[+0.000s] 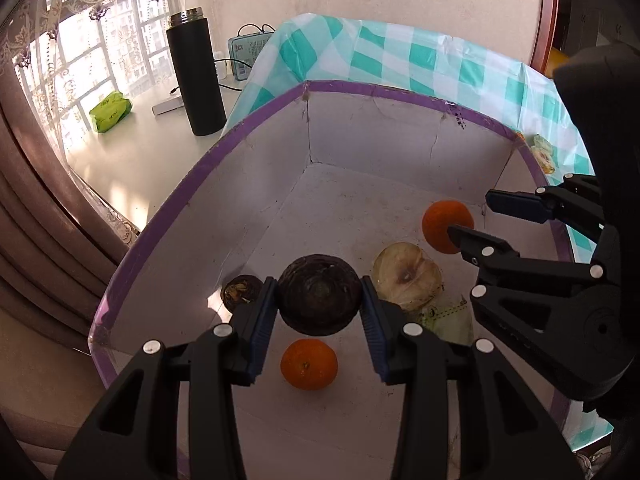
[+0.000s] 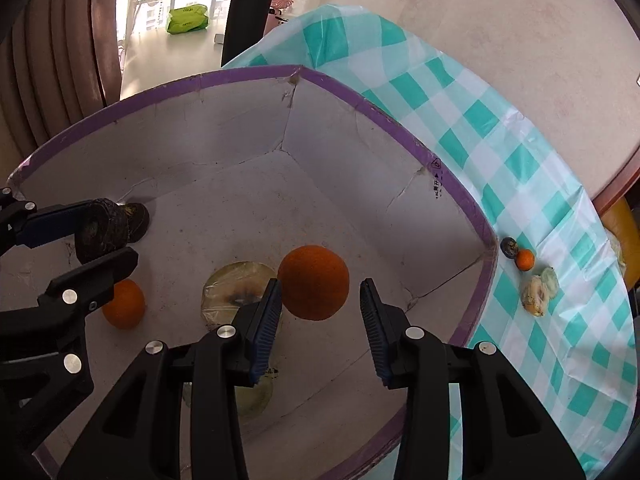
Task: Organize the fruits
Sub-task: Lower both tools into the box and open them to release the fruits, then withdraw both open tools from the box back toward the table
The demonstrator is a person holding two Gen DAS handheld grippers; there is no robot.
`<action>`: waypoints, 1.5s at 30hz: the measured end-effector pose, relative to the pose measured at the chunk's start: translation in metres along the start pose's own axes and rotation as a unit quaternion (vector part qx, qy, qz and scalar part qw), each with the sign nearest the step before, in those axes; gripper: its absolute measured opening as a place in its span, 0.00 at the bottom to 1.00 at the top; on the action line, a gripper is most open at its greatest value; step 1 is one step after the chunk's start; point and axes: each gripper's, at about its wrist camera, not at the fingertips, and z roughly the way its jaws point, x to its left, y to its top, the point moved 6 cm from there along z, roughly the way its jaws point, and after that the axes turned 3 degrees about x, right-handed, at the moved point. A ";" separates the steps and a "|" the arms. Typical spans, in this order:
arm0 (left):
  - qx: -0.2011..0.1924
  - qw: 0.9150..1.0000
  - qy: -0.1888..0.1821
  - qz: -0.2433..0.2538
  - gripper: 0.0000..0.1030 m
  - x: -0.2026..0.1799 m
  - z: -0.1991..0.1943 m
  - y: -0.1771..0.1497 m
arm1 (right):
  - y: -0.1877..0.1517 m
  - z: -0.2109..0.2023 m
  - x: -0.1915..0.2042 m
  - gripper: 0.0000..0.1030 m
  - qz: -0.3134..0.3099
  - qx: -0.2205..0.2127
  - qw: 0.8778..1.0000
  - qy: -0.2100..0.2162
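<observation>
Both grippers lean steeply down over an open cardboard box (image 1: 248, 184) with a purple rim, which stands on a table under a teal-and-white checked cloth (image 1: 400, 56). The left gripper (image 1: 320, 300) is clamped on a dark, round fruit (image 1: 319, 294), its blue pads pressed against either side, holding it above the box floor near the left wall. The right gripper (image 2: 320, 304) comes in beside it from the right, and its jaws are at their narrowest. An orange (image 2: 313, 282) sits between them, touching the left pad, while a sliver of the box shows between it and the right pad, so I cannot tell whether it is truly gripped. On the box floor lie a second orange (image 1: 308, 364) below the dark fruit, a pale halved fruit (image 1: 406, 276) in clear wrap toward the middle, and another small dark fruit (image 1: 240, 292) against the left wall. Outside the box, on the cloth by its right far corner, sit a small dark fruit (image 2: 509, 247), a little orange (image 2: 525, 259) and two pale pieces (image 2: 538, 288). Beyond the cloth's left edge the bare white tabletop carries a tall black flask (image 1: 195, 74), a green packet (image 1: 111, 112) and a blue tin (image 1: 248, 54). A lace-curtained window (image 1: 100, 40) and brown drapes are behind.
</observation>
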 end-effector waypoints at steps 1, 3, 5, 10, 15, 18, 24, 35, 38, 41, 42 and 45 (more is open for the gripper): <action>0.004 1.000 -0.002 0.002 0.40 -0.001 0.002 -0.001 | -0.001 0.004 0.000 0.38 -0.002 0.007 1.000 -0.004; 0.016 1.000 -0.003 0.006 0.40 -0.001 0.008 -0.004 | -0.003 0.012 0.000 0.38 -0.008 0.025 1.000 -0.015; 0.030 0.999 -0.009 0.005 0.40 0.000 0.015 -0.006 | -0.006 0.018 -0.002 0.39 -0.015 0.034 0.999 -0.035; 0.031 0.999 -0.025 -0.007 0.42 0.002 0.013 -0.007 | -0.008 0.019 -0.002 0.45 -0.015 0.033 0.999 -0.031; 0.022 0.999 -0.032 -0.016 0.63 0.002 0.009 -0.004 | -0.008 0.015 -0.003 0.56 -0.007 0.024 1.000 -0.019; 0.022 0.999 -0.031 -0.017 0.64 0.001 0.010 -0.004 | -0.008 0.013 -0.004 0.56 -0.006 0.018 1.000 -0.018; 0.016 0.999 -0.028 -0.025 0.75 0.003 0.008 -0.003 | -0.007 0.008 -0.005 0.56 0.008 -0.009 1.000 -0.006; 0.030 0.998 -0.020 -0.042 0.87 0.010 0.007 -0.004 | -0.009 0.001 -0.002 0.64 -0.003 -0.060 0.998 -0.011; 0.042 0.998 -0.010 -0.055 0.95 0.014 0.005 -0.002 | -0.010 -0.006 -0.004 0.75 -0.002 -0.086 0.996 -0.009; 0.044 0.996 -0.006 -0.078 0.96 0.018 -0.006 0.004 | -0.011 -0.025 -0.013 0.82 0.013 -0.141 0.990 0.001; 0.030 0.995 -0.013 -0.092 0.96 0.019 -0.014 0.008 | -0.011 -0.031 -0.018 0.83 0.020 -0.158 0.987 0.003; -0.068 0.987 -0.022 -0.142 0.96 0.020 -0.053 0.021 | -0.015 -0.054 -0.043 0.84 0.051 -0.212 0.976 0.010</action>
